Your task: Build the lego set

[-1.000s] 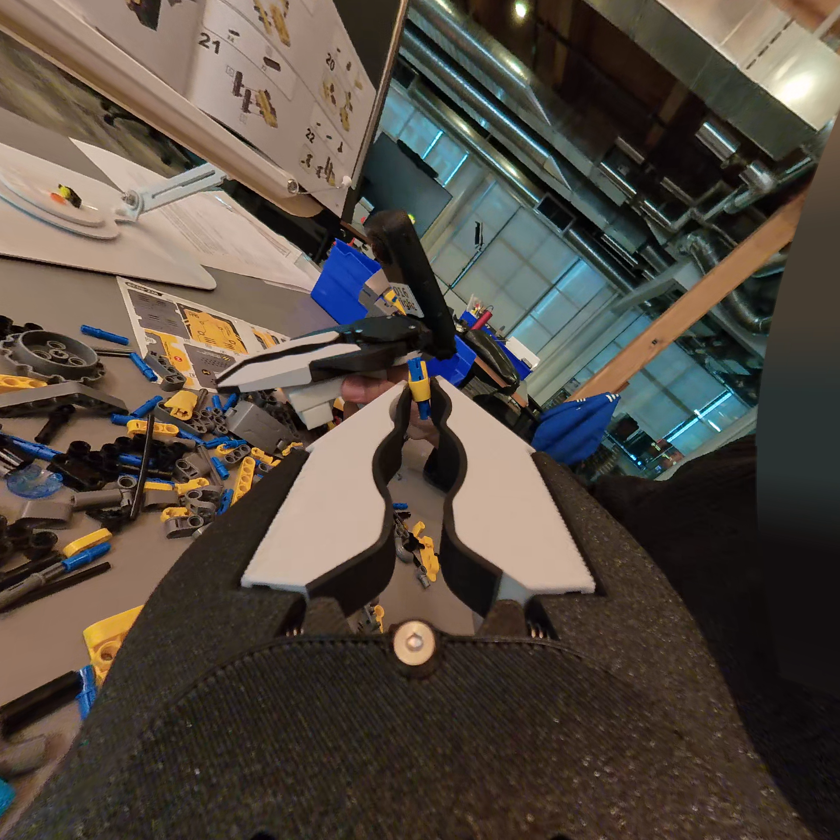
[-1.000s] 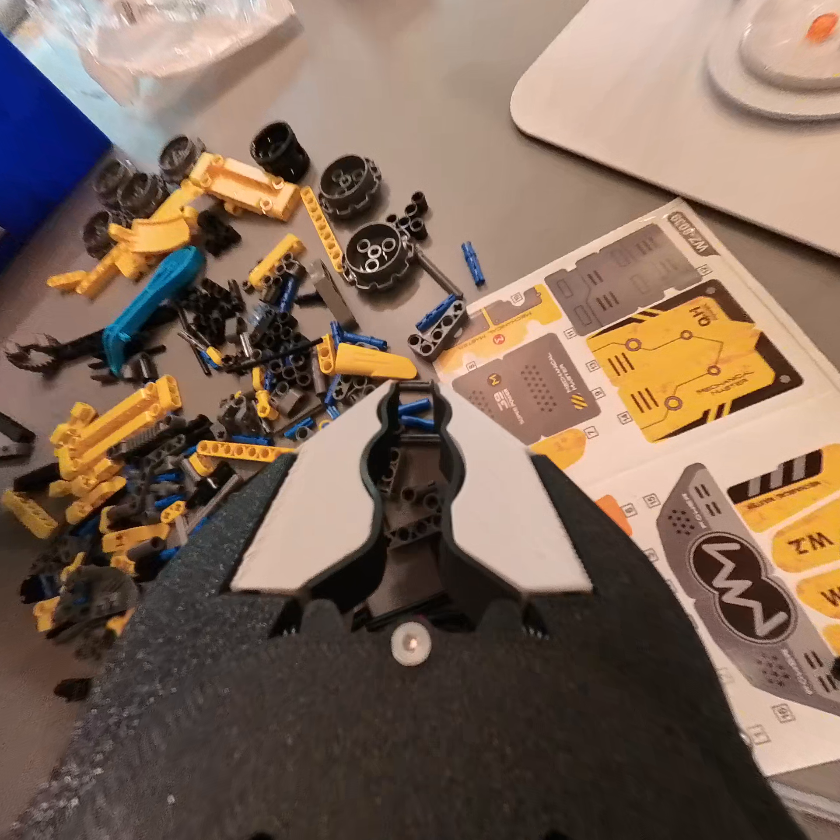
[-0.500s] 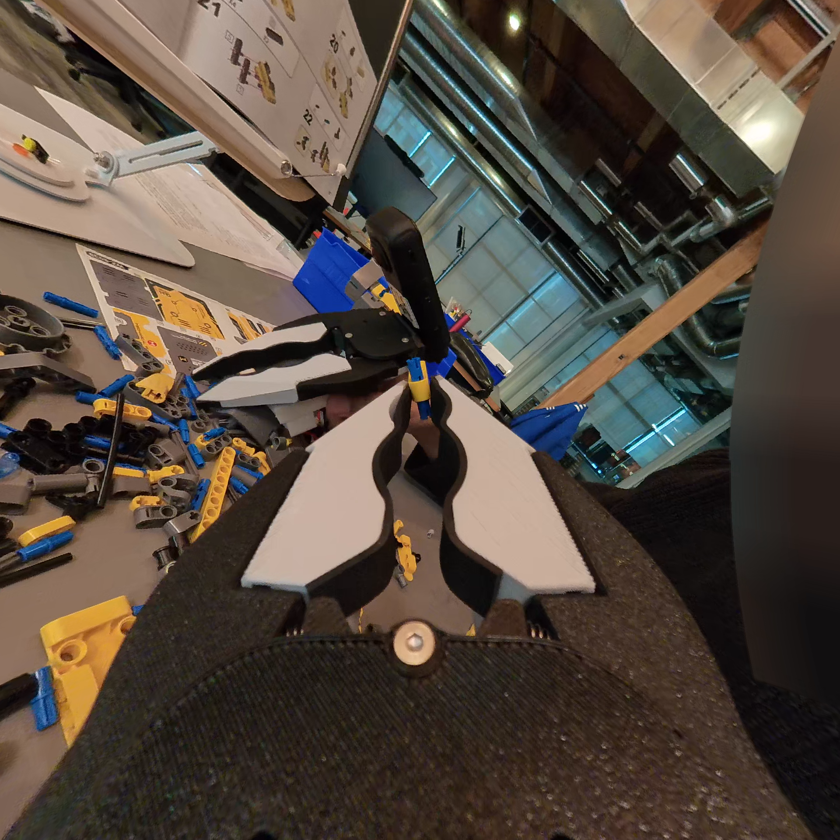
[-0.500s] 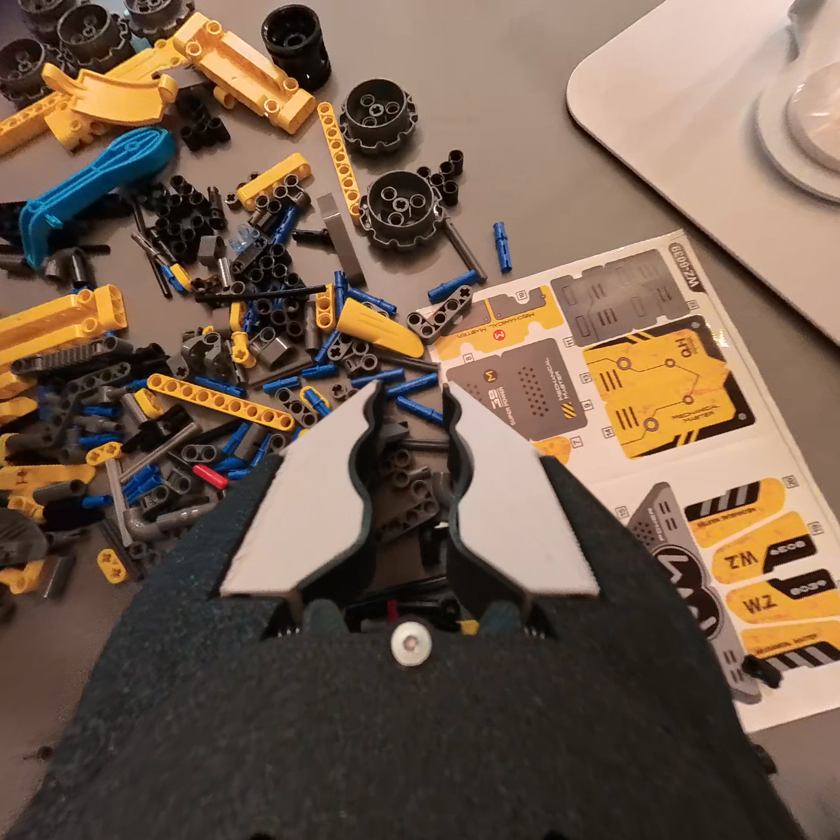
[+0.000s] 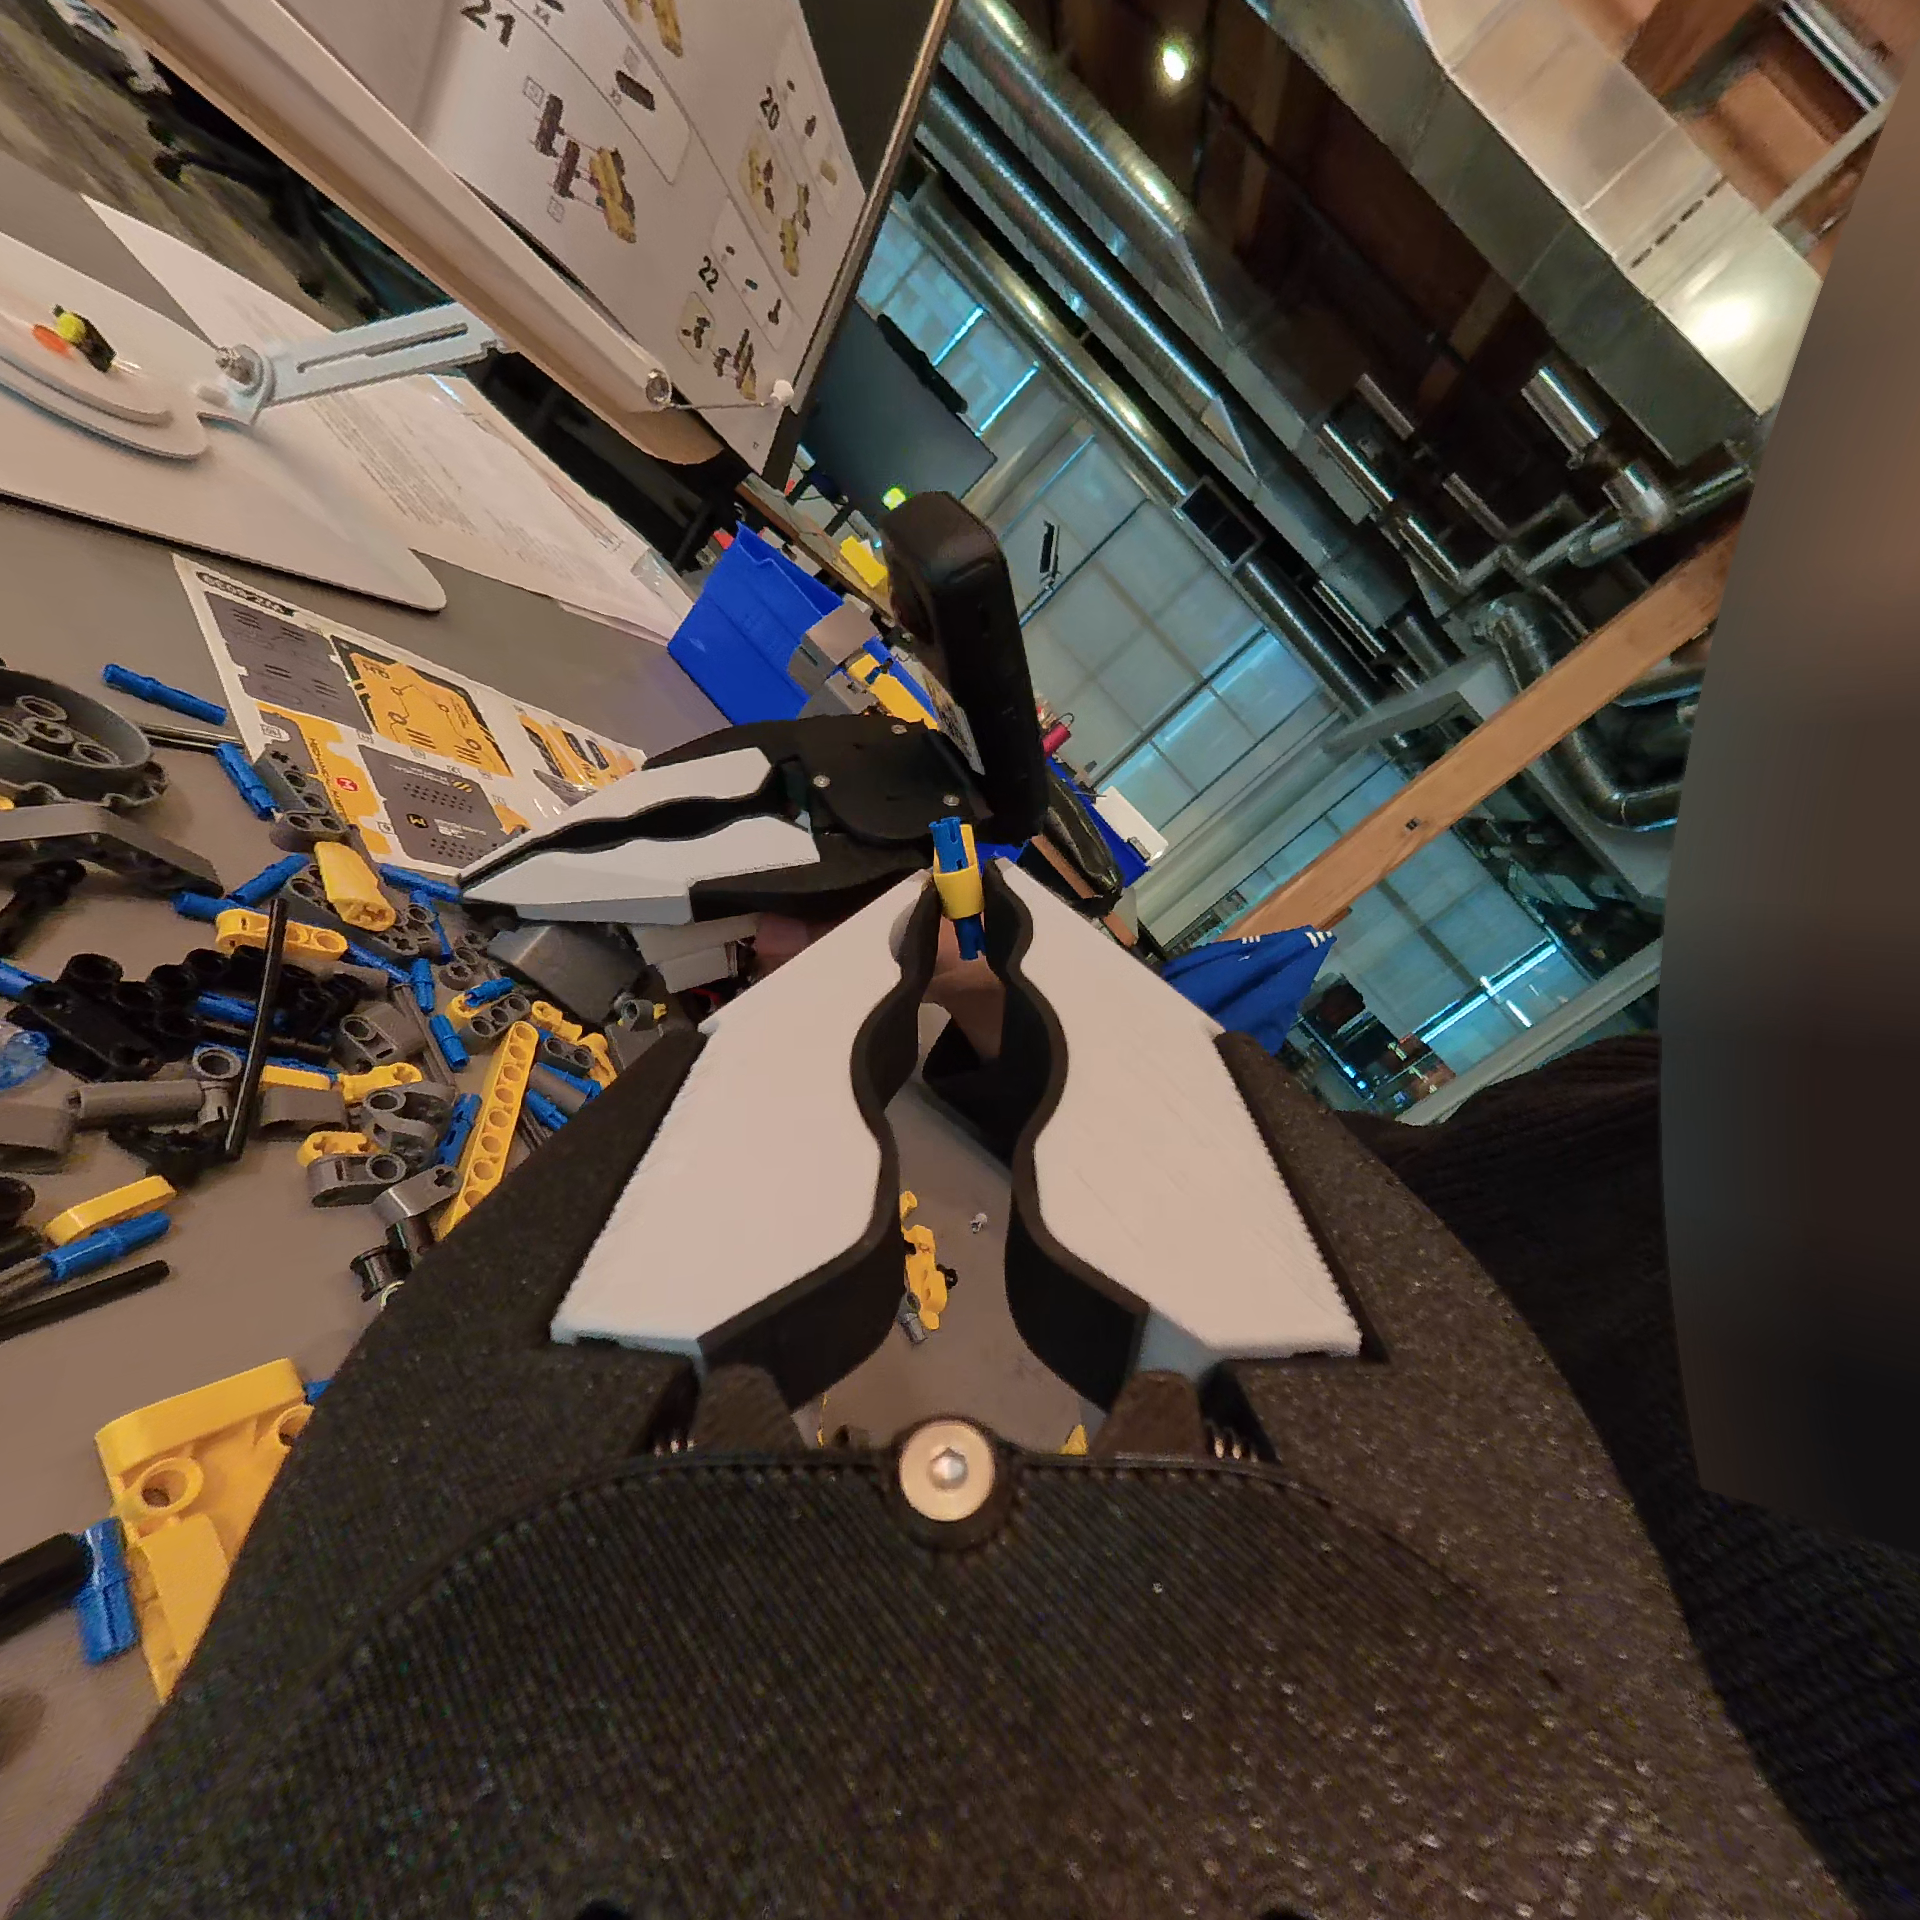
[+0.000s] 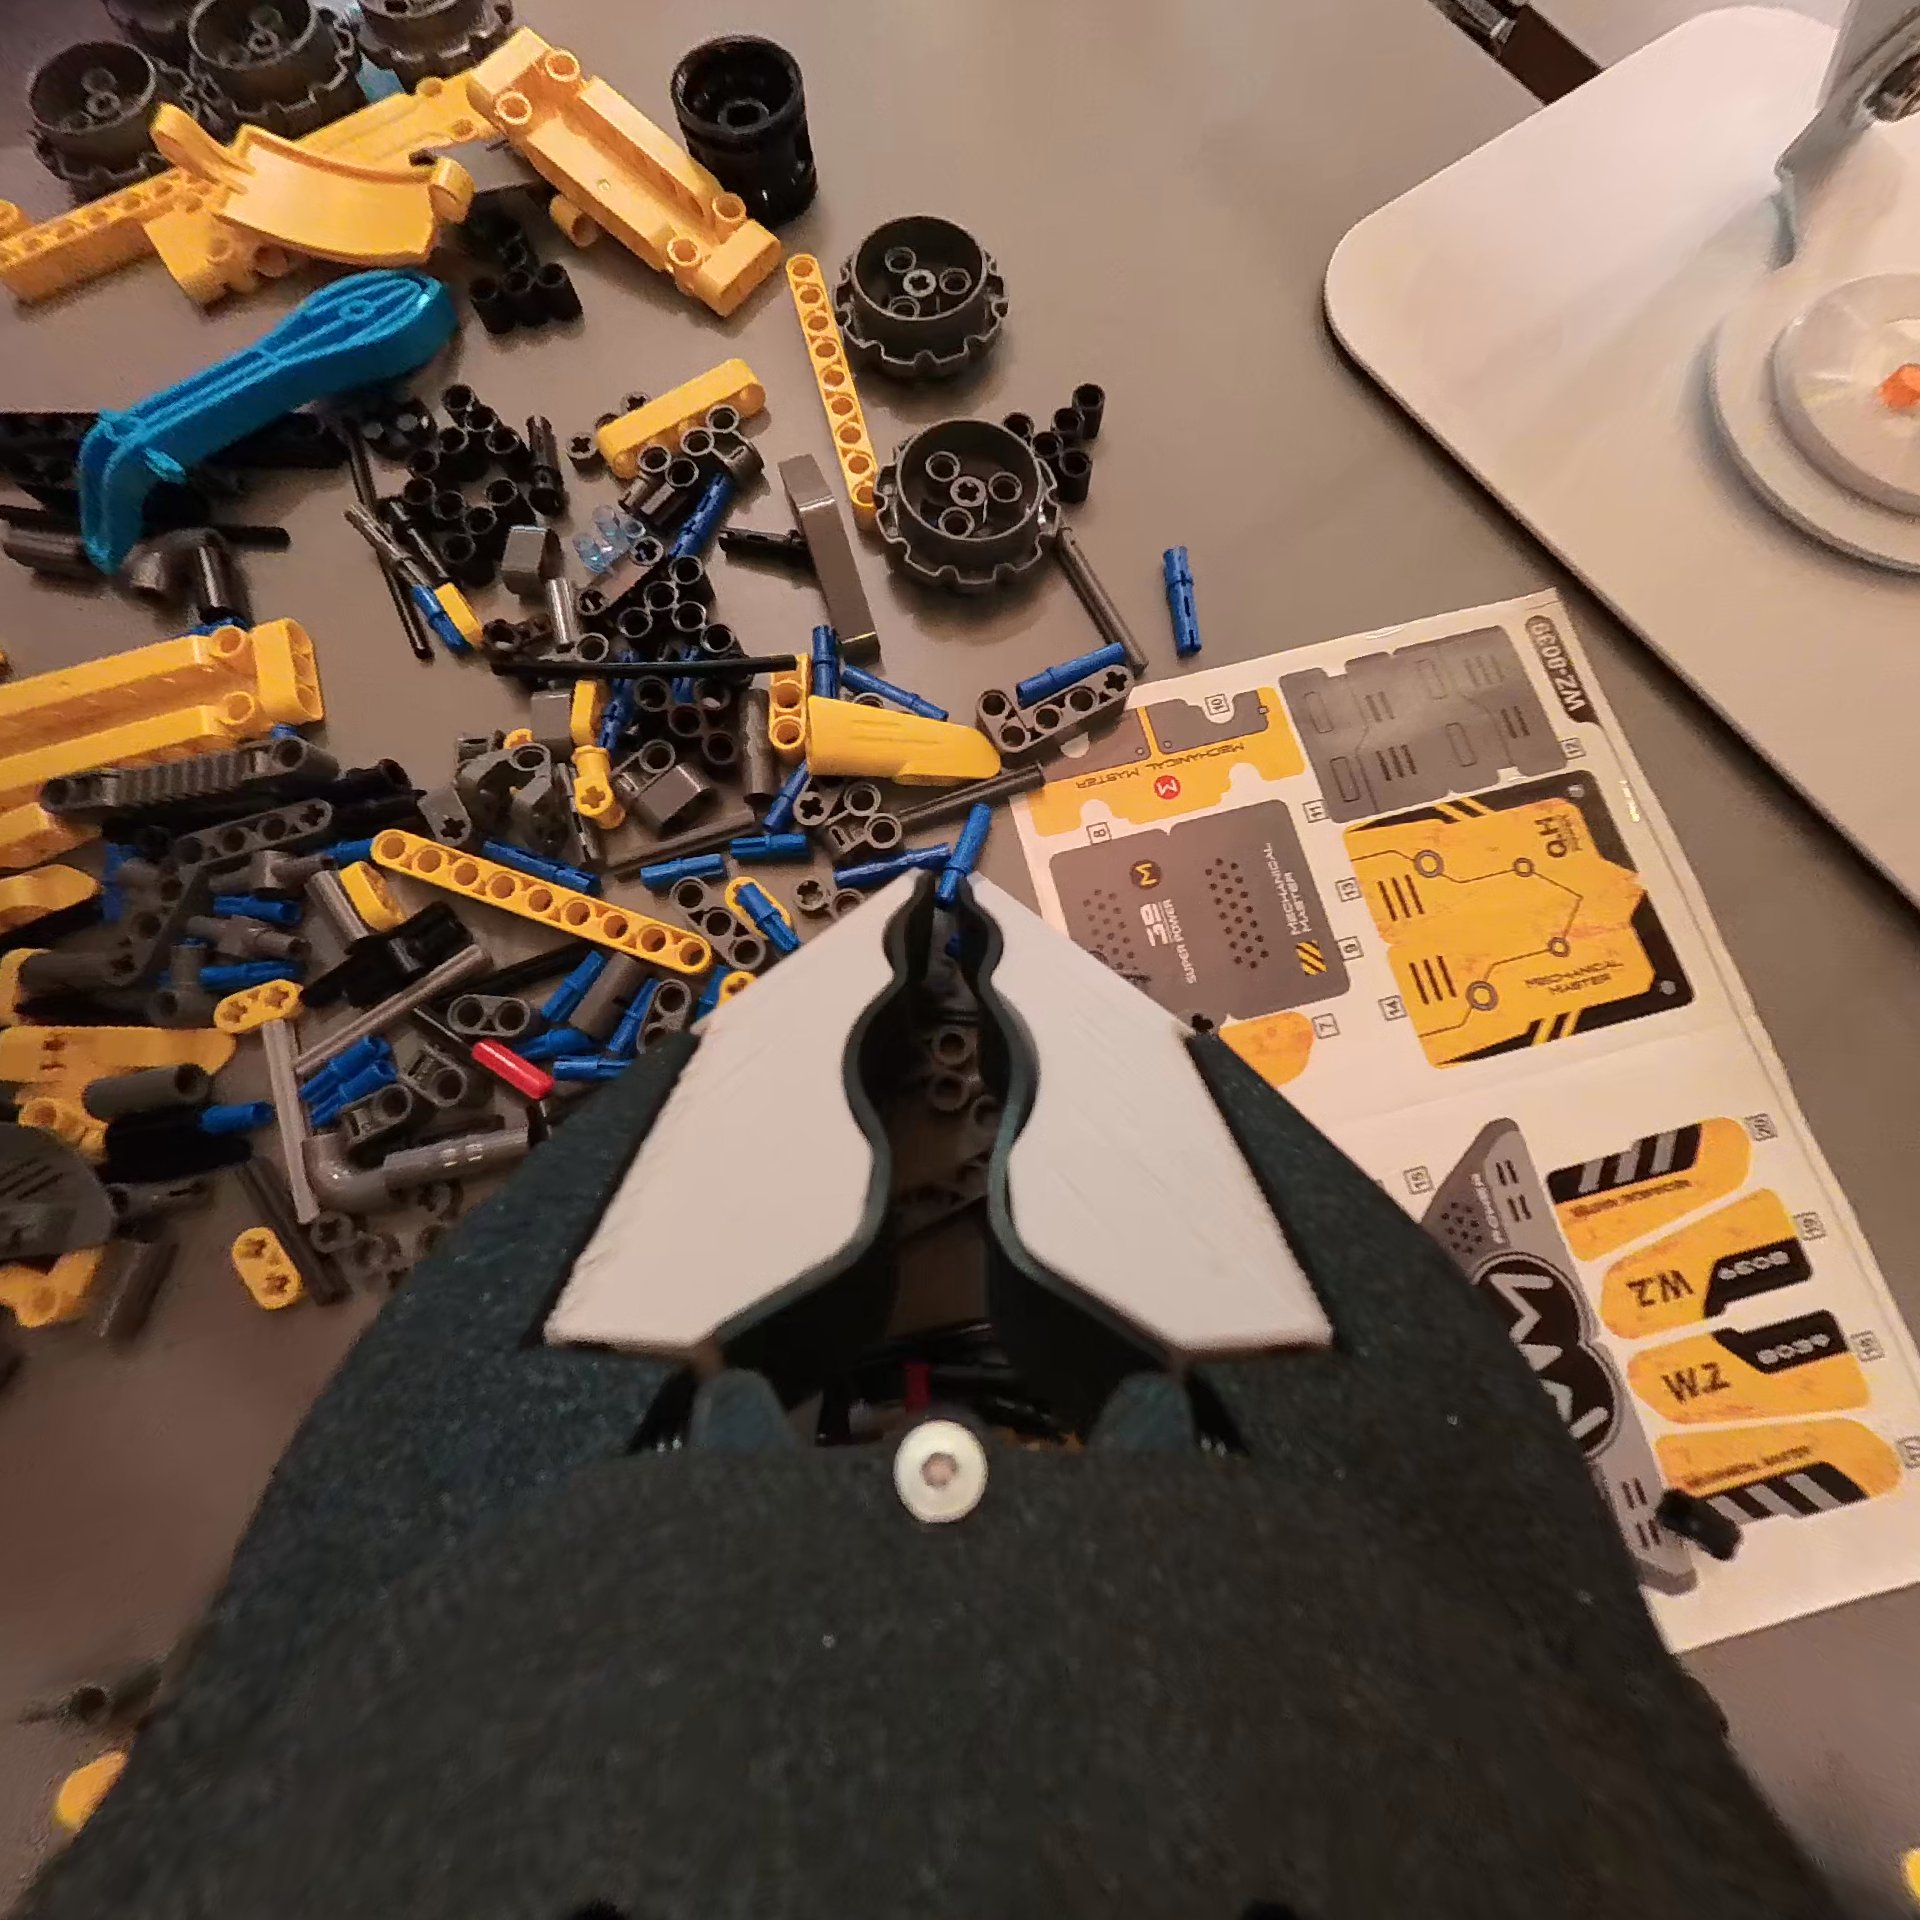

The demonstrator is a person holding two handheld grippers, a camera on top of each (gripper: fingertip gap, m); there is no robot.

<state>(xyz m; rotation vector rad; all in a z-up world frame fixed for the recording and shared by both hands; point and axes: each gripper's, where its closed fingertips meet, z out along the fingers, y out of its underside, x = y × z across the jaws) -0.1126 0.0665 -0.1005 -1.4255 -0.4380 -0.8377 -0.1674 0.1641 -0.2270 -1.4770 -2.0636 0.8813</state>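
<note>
My left gripper (image 5: pixel 958 902) is shut on a small yellow connector with a blue pin through it (image 5: pixel 954 878) and holds it up above the table. My right gripper (image 6: pixel 940 896) is down at the edge of the pile of loose parts (image 6: pixel 582 790), its fingertips shut on the end of a blue pin (image 6: pixel 962 850). It also shows in the left wrist view (image 5: pixel 623 862), jaws together, tip at the table. The pile holds yellow beams, black and grey connectors, blue pins and dark wheel hubs (image 6: pixel 966 504).
A sticker sheet (image 6: pixel 1455 935) lies right of the pile. A white stand base (image 6: pixel 1621 343) sits at the far right and carries the instruction board (image 5: pixel 623 156). A blue separator tool (image 6: pixel 260 405) lies at the left. Blue bins (image 5: pixel 748 634) stand behind. One gripper's finger ends stand about 15 cm off the other's.
My right gripper moved down to the pile's right edge and closed from open onto a blue pin. My left gripper kept holding the yellow and blue piece aloft, nearly still.
</note>
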